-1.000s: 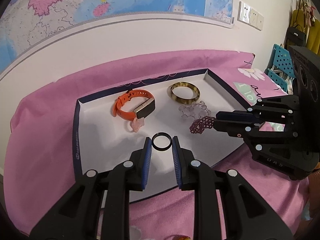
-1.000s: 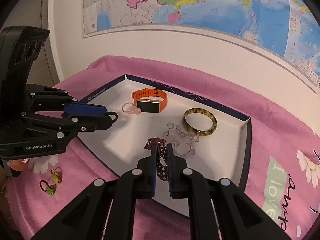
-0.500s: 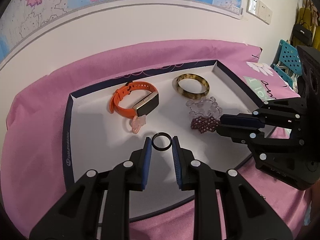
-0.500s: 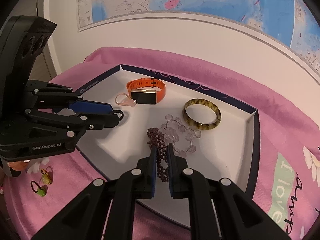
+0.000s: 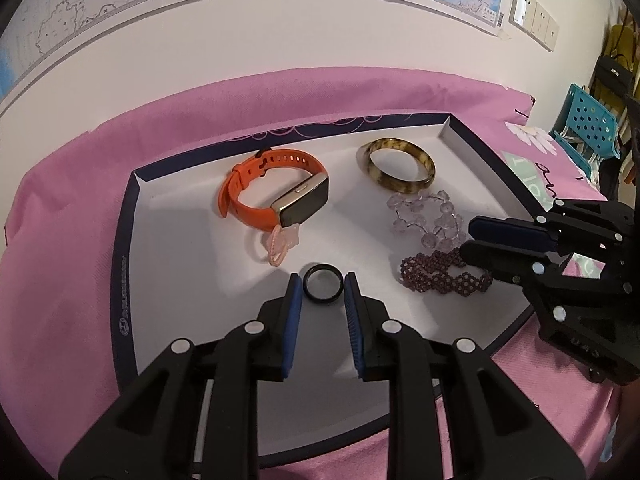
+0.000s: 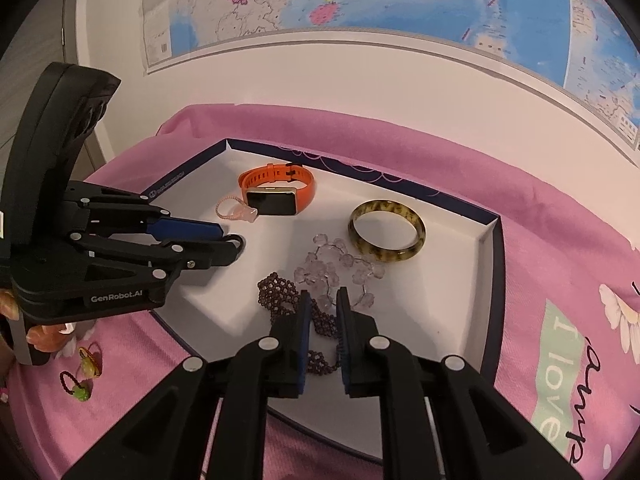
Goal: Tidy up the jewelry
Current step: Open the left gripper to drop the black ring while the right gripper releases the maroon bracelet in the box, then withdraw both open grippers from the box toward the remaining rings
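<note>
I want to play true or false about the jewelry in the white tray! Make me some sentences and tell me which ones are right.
1. The left gripper holds a black ring. True.
2. The watch has a green strap. False: it is orange.
3. The dark purple beaded bracelet lies outside the white tray. False: it lies inside it, between the right gripper's fingers.
4. The brown bangle lies in the tray. True.

I see: orange silicone smart band (image 5: pixel 256 184) | mottled amber-brown resin bangle (image 5: pixel 401 170) | clear lilac bead bracelet (image 5: pixel 426 218) | dark purple woven bead bracelet (image 5: pixel 440 274) | black ring (image 5: pixel 323 283) | white tray, navy rim (image 5: pixel 124 248) | pink cloth (image 5: pixel 60 240)
</note>
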The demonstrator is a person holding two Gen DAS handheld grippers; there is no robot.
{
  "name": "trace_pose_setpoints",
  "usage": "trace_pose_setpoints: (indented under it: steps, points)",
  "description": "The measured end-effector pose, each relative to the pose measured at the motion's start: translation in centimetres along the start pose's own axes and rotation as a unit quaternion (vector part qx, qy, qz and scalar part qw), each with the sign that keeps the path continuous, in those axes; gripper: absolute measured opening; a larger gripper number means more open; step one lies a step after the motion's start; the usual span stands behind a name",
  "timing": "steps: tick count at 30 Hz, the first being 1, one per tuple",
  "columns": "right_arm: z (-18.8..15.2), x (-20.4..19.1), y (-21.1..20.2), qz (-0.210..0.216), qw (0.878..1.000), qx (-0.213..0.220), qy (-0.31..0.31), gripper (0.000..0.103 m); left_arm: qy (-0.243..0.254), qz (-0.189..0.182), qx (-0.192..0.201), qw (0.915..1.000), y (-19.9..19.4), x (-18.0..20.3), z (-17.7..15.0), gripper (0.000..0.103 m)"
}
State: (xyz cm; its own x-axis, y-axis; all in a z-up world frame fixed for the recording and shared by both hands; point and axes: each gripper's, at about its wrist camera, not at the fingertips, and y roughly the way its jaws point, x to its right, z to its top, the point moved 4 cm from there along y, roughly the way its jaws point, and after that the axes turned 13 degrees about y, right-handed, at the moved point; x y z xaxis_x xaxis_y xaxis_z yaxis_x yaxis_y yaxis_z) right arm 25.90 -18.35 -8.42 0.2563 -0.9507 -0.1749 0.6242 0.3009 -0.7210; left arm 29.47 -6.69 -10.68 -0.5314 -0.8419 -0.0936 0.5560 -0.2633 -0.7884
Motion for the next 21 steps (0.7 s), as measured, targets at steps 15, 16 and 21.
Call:
trace_pose_setpoints:
  steps: [15, 16, 21]
  points:
    - [-0.6, -0.5, -3.5, 0.021, 0.999, 0.034, 0.017, 0.034, 0.007, 0.03, 0.054, 0.9981, -4.6, 0.4, 0.5, 0.048]
    - [-0.7, -0.6, -4.0, 0.024, 0.999, 0.037, 0.018, 0.035, 0.008, 0.036, 0.06, 0.9975, -5.2, 0.4, 0.4, 0.048]
    - [-1.7, -1.4, -5.9, 0.04, 0.998, 0.045, 0.017, 0.04, 0.012, 0.05, 0.09, 0.9946, -8.4, 0.5, -0.5, 0.056]
